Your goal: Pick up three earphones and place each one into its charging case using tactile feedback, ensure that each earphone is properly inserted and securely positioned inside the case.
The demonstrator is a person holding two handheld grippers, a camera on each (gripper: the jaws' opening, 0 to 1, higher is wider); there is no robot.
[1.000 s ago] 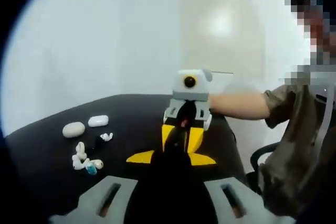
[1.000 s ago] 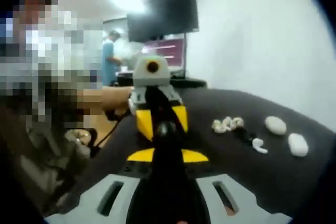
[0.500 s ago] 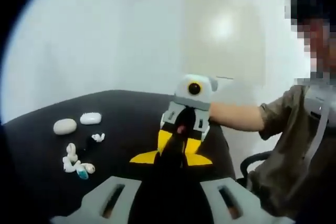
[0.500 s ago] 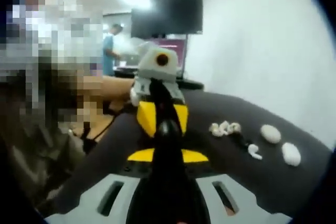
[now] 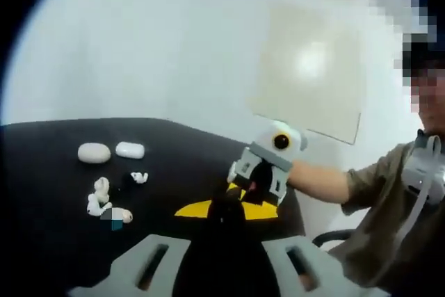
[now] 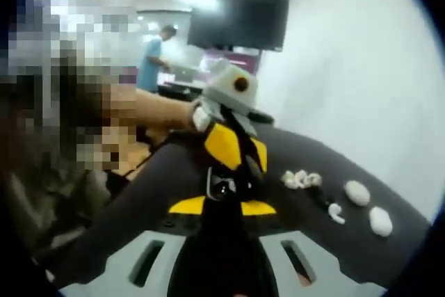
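On the black tabletop (image 5: 55, 241), far left in the left gripper view: two closed white charging cases (image 5: 94, 152) side by side, touching nothing. Just below them, a single white earphone (image 5: 140, 177) lying loose, then a small cluster of earphones (image 5: 103, 203) with a teal-tipped piece at its near edge. Further right, the right tool (image 5: 240, 196) facing the camera, yellow jaws pressed together tip to tip against the left tool (image 5: 224, 215), whose dark jaws also meet at the centre with nothing between them. At far right, a person's forearm (image 5: 316, 179) and olive sleeve. In the right gripper view, the same nose-to-nose meeting mid-frame, then the earphone cluster (image 6: 300, 179), the lone earphone (image 6: 336, 213) and both cases (image 6: 368, 206) off to the right, well apart from either tool.
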